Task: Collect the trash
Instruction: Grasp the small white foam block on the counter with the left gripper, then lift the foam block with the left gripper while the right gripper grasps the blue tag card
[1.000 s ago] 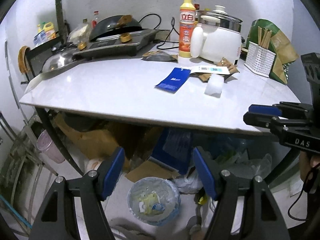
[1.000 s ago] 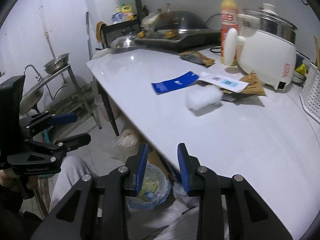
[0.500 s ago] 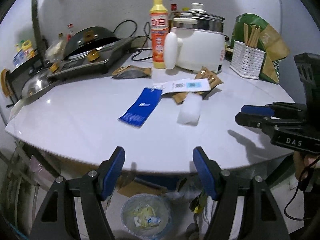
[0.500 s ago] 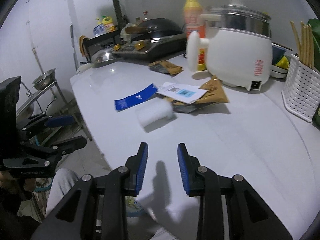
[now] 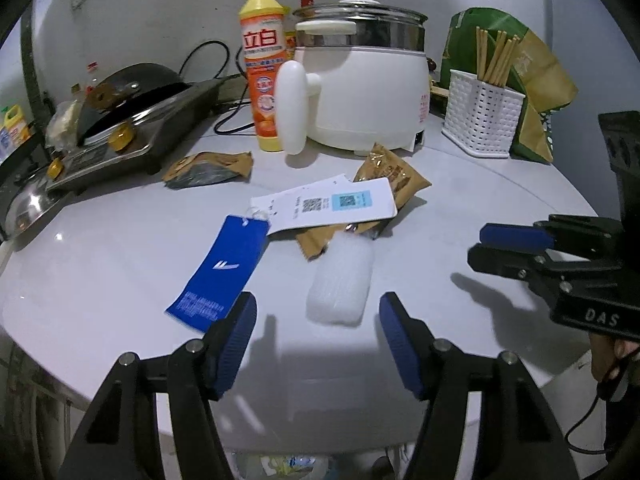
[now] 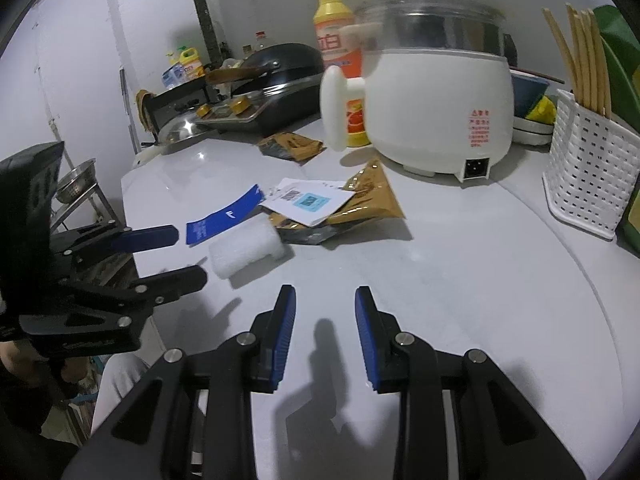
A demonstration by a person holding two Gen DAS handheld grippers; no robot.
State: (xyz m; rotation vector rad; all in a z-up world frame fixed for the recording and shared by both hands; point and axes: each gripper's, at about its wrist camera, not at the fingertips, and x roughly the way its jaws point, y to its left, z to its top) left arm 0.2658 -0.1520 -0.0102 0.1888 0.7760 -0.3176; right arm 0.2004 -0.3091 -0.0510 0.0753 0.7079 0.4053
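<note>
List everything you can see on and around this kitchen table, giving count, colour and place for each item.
foam block: one, white, table front
tag: one, blue, left of foam
paper slip: one, white, on brown wrappers
snack wrappers: several, brown, mid-table
cooker: one, white, back
detergent bottle: one, orange-yellow, beside cooker
chopstick basket: one, white, back right
stove with wok: one, dark, back left
left gripper: closing, empty, near foam
right gripper: narrow gap, empty

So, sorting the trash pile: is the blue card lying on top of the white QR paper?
No, the white paper overlaps the blue card's top corner.
</note>
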